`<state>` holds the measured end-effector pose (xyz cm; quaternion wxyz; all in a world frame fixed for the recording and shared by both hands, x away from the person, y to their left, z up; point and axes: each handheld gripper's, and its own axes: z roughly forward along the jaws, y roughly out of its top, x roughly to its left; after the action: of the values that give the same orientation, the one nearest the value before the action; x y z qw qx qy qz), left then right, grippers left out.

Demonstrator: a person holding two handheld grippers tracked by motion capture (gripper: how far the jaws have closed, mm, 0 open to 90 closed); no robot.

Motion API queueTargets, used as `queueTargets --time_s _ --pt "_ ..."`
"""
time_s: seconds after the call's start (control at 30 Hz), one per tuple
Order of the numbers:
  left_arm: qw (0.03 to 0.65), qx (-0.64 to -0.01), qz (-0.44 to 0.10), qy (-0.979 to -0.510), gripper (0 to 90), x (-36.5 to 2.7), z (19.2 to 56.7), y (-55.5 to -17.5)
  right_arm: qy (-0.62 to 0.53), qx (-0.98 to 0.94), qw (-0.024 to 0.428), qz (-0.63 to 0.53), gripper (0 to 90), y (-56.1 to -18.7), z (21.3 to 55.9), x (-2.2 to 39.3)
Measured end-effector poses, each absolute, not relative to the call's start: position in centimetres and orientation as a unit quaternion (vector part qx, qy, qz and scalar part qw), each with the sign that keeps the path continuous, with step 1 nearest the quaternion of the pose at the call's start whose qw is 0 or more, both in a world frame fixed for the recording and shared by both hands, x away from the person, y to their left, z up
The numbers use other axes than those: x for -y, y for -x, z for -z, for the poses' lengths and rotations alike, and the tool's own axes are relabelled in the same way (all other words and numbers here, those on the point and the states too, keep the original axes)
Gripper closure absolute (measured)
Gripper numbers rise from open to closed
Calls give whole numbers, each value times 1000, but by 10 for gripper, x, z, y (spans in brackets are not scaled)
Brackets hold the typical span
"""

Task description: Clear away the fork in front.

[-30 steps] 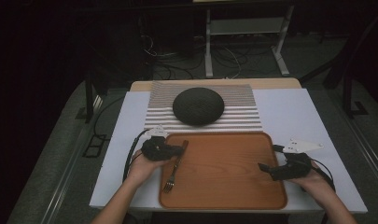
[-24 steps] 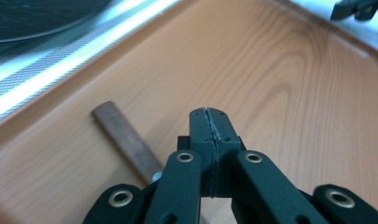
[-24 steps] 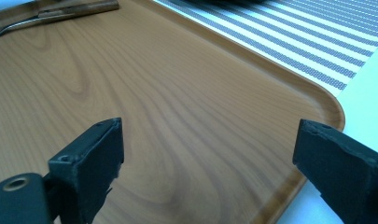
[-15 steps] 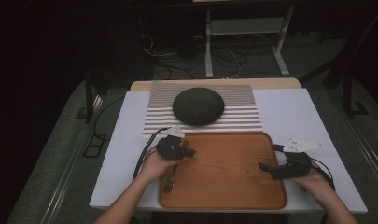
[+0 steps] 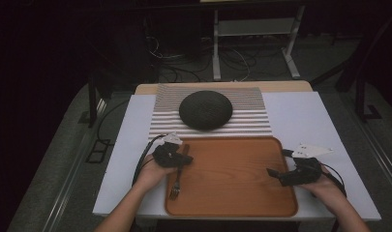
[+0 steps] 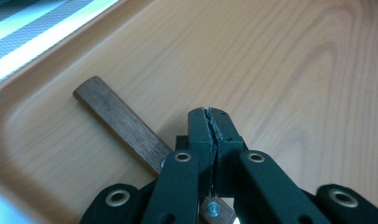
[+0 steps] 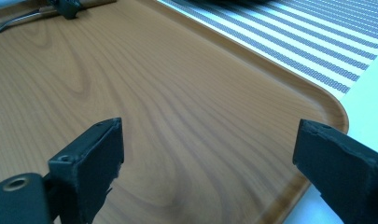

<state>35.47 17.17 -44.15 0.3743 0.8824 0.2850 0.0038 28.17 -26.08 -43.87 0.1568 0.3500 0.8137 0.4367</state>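
A fork (image 5: 176, 182) with a dark wooden handle (image 6: 116, 116) lies along the left side of a wooden tray (image 5: 232, 179). My left gripper (image 5: 185, 157) hovers over the handle's far end with its jaws shut. In the left gripper view the pads (image 6: 210, 114) press together with nothing between them, and the handle passes underneath. My right gripper (image 5: 278, 162) rests at the tray's right edge. Its jaws (image 7: 207, 158) stand wide open over bare tray wood (image 7: 177, 93).
A dark dome-shaped object (image 5: 205, 110) sits on a striped mat (image 5: 251, 124) just behind the tray. A white cloth (image 5: 300, 116) covers the table. Beyond the table's far edge are a metal stand and cables on the floor.
My left gripper has shifted slightly right, from beside the fork to over its handle. The fork and the right gripper have stayed where they were.
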Motion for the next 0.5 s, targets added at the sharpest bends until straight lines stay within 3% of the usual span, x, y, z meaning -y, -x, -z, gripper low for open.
queueTargets --time_s 0.5 --pt "368 -290 -28 -883 853 -189 438 -356 -348 -816 159 -435 88 -281 439 261"
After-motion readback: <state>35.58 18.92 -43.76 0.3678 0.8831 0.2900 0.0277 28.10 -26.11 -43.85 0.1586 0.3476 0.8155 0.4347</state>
